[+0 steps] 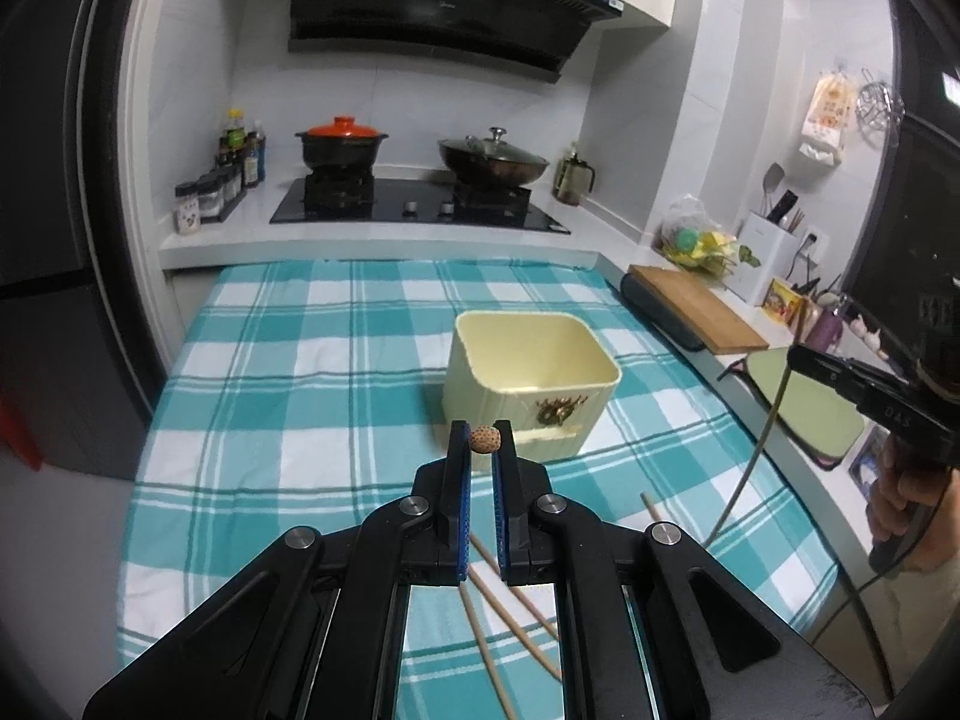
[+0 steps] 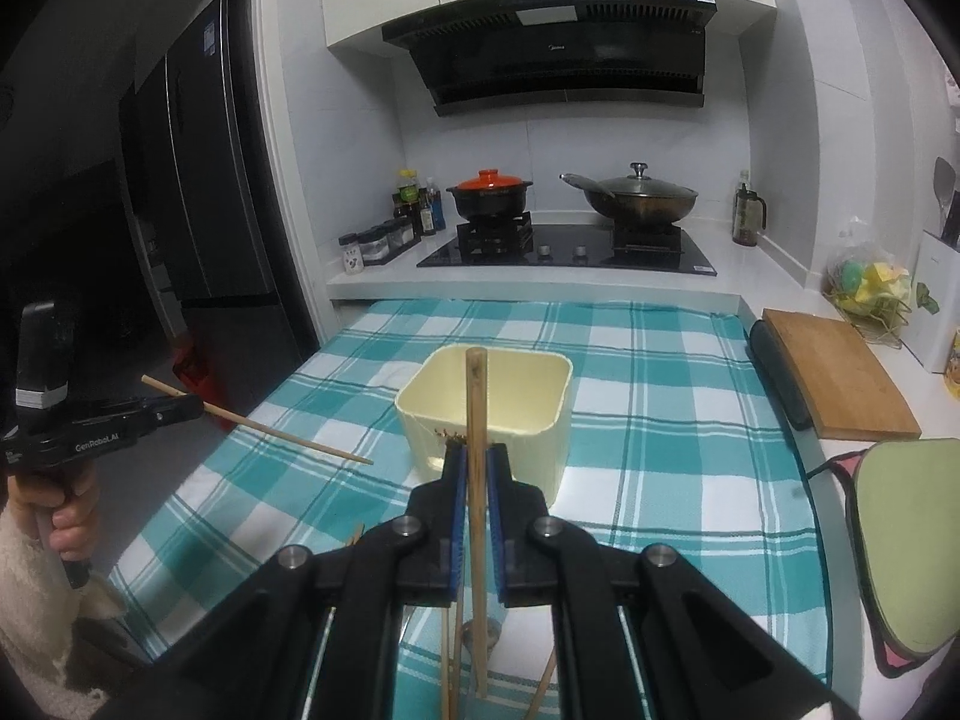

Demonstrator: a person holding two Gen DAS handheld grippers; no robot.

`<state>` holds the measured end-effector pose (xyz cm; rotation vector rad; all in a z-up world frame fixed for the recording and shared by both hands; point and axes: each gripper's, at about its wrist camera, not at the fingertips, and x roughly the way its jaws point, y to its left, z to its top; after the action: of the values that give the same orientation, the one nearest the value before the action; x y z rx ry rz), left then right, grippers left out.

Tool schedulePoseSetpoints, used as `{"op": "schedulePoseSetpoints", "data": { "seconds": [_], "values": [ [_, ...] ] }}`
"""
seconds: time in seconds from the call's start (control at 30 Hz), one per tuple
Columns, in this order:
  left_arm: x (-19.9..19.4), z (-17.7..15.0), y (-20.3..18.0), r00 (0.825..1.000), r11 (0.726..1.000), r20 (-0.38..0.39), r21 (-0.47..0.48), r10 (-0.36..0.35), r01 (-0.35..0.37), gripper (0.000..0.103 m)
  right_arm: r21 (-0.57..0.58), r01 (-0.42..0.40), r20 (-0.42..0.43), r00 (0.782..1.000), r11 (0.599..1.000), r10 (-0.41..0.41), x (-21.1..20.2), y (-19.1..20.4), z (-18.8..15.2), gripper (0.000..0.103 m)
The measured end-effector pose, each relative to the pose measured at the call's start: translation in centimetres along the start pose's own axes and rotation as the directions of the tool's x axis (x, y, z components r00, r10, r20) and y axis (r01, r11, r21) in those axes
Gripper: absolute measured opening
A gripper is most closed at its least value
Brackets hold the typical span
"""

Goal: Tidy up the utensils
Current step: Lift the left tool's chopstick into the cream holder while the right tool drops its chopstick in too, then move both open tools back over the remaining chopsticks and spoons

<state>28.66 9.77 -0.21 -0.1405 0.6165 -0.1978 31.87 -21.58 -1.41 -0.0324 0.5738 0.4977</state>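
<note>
My left gripper [image 1: 483, 441] has its jaws closed on one wooden chopstick [image 1: 484, 439]; from its own camera I see only the round, speckled butt end pinched between the blue pads, while the right-hand view shows that stick [image 2: 282, 433] sticking out sideways from the jaws, tilted slightly down, above the cloth. My right gripper [image 2: 477, 461] is likewise clamped on a second chopstick [image 2: 476, 408], which stands nearly upright between the pads, its squared top end reaching up in front of the bin.

Just beyond both grippers sits the cream bin [image 1: 591, 354], open-topped and empty as far as I can see, on the teal checked tablecloth [image 1: 270, 372]. More loose chopsticks [image 1: 516, 606] lie on the cloth beneath my jaws. A wooden cutting board [image 2: 840, 378] rests off to the right, well apart.

I judge these sticks light, stiff and smooth, so they can pivot or slide in a narrow pinch. Holding nearer the middle would steady them; the left one, gripped near its thick end, will likely swing. I'd tip each point-down over the bin before letting go.
</note>
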Motion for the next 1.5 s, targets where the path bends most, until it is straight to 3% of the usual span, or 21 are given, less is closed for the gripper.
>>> {"op": "schedulePoseSetpoints", "data": {
  "seconds": [0.23,0.37,0.47,0.57,0.67,0.9,0.97,1.03,1.1,1.2,1.23,1.33,1.37,1.4,1.5],
  "values": [
    [0.4,7.6,-1.9,0.999,0.998,0.041,0.051,-0.030,0.028,0.005,0.019,-0.024,0.169,0.985,1.000,0.020,-0.1,0.1,7.8,0.007],
    [4.4,10.5,-2.8,0.999,0.997,-0.032,0.072,-0.016,0.018,0.005,0.015,-0.019,0.263,0.965,1.000,0.014,2.0,0.1,12.3,0.007],
    [8.6,11.1,-2.9,0.991,0.997,-0.134,0.070,-0.004,0.014,0.005,-0.003,-0.002,0.284,0.959,1.000,0.003,5.4,0.1,13.9,0.007],
    [12.6,10.6,-2.6,0.967,0.998,-0.252,0.045,-0.020,0.032,0.005,0.004,0.011,0.212,0.977,1.000,-0.012,9.9,-0.6,13.8,0.007],
    [16.2,9.7,-2.3,0.939,0.999,-0.345,0.040,-0.010,0.025,0.005,0.042,0.013,0.079,0.997,0.999,-0.016,14.2,-1.7,12.7,0.007],
    [22.3,9.2,-1.9,0.914,0.999,-0.404,0.032,0.042,-0.032,0.006,0.041,0.056,-0.134,0.990,0.998,-0.050,20.8,-3.5,9.5,0.007],
    [23.6,9.5,-1.7,0.918,0.998,-0.391,0.032,0.069,-0.061,0.006,0.035,0.081,-0.157,0.985,0.996,-0.074,22.0,-3.9,8.9,0.007],
    [24.5,10.0,-1.5,0.921,0.996,-0.378,0.020,0.091,-0.091,0.014,0.043,0.084,-0.186,0.980,0.996,-0.074,23.2,-4.6,8.6,0.007],
    [24.7,10.8,-1.4,0.929,0.994,-0.356,0.001,0.104,-0.111,0.042,0.068,0.086,-0.189,0.979,0.994,-0.072,23.7,-5.2,8.7,0.009],
    [22.9,12.2,-1.5,0.950,0.992,-0.288,-0.011,0.117,-0.125,0.056,0.113,0.115,-0.156,0.983,0.987,-0.097,23.2,-6.6,9.6,0.041],
    [22.0,12.7,-1.6,0.957,0.993,-0.266,-0.009,0.113,-0.120,0.057,0.141,0.119,-0.130,0.986,0.983,-0.101,22.4,-7.1,10.0,0.050],
    [17.3,14.1,-2.2,0.981,0.992,-0.146,0.014,0.125,-0.124,0.074,0.190,0.113,-0.068,0.992,0.975,-0.102,19.6,-8.1,11.7,0.050],
    [15.3,14.2,-2.4,0.986,0.991,-0.098,0.022,0.134,-0.132,0.085,0.193,0.116,-0.048,0.993,0.974,-0.109,18.5,-8.2,12.2,0.050],
    [13.6,14.3,-2.6,0.989,0.990,-0.052,0.032,0.136,-0.134,0.093,0.192,0.120,-0.026,0.993,0.974,-0.117,16.9,-8.2,12.6,0.050],
    [7.8,13.2,-3.1,0.989,0.987,0.068,0.084,0.132,-0.138,0.099,0.184,0.114,0.038,0.992,0.976,-0.123,11.8,-7.8,13.2,0.055]
  ]
}}
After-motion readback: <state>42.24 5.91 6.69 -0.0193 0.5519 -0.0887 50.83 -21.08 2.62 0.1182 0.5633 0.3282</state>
